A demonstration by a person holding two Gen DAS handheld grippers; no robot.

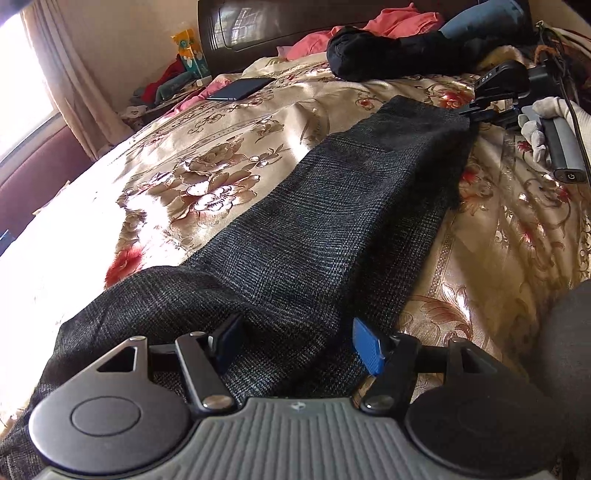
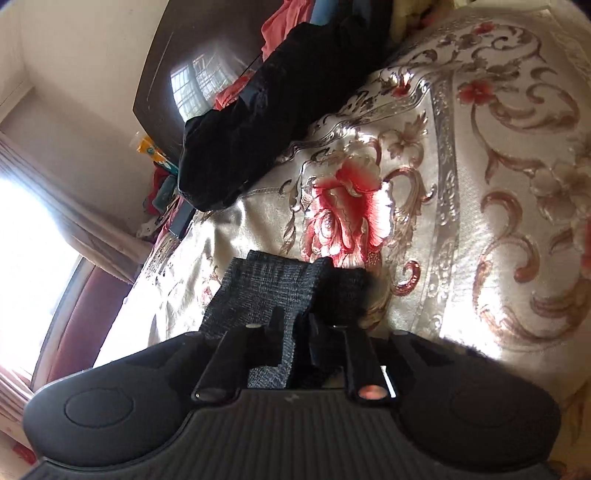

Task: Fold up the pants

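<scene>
Dark grey checked pants (image 1: 332,206) lie stretched lengthwise across the floral bedspread (image 1: 221,147). My left gripper (image 1: 297,343) stands open over their near, wider end, its blue pads (image 1: 365,347) wide apart and the cloth lying under and between them. At the far narrow end a white-gloved hand (image 1: 543,122) holds my right gripper (image 1: 476,109). In the right wrist view that gripper (image 2: 295,317) is shut on the hem of the pants (image 2: 266,280), with grey cloth bunched between its fingers just above the bedspread (image 2: 480,184).
A black garment (image 1: 388,51) lies bundled near the dark headboard (image 1: 258,29), with pink clothes (image 1: 399,22) and a blue pillow (image 1: 480,18) behind it. A dark phone (image 1: 240,88) rests on the bed's far left. Curtains (image 1: 62,74) and a bright window stand to the left.
</scene>
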